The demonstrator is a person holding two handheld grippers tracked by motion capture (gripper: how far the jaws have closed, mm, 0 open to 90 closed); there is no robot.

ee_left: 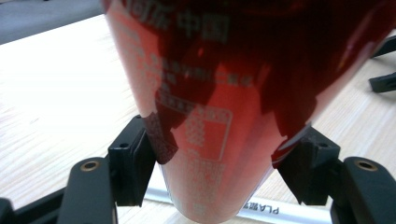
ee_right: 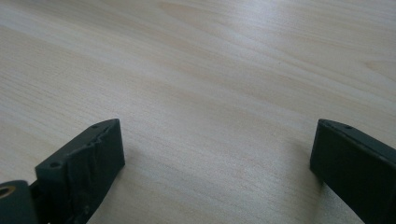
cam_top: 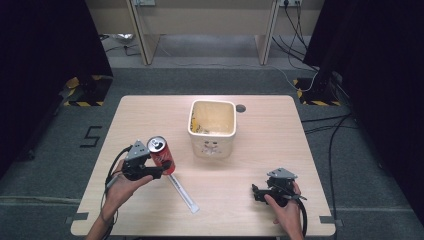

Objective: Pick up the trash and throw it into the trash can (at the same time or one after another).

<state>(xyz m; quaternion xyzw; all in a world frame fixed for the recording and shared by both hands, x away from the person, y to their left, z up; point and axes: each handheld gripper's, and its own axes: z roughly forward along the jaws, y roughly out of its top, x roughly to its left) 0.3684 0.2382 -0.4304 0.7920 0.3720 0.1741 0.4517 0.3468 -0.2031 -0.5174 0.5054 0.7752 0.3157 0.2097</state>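
Gripping red can [cam_top: 161, 154] between jaws, left gripper [cam_top: 150, 171] holds it tilted above table [cam_top: 260, 150]; wrapped straw [cam_top: 183, 193] just below. Right gripper [cam_top: 260, 192] wide apart, nothing between, well right of can.

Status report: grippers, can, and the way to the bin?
Left gripper shut on red can. Right gripper open. Bin path free; straw below.

This looks like a lab or recording studio set up for tests. A plain wooden bench [cam_top: 150, 115] stands alone on grey carpet [cam_top: 45, 165], flanked by black curtains [cam_top: 45, 50]. Yellow-and-black hazard tape [cam_top: 82, 103] marks stand bases, cables [cam_top: 330, 135] trail across the floor, and a tape mark [cam_top: 91, 136] sits left of the bench. A wall socket [cam_top: 289, 3] shows behind.
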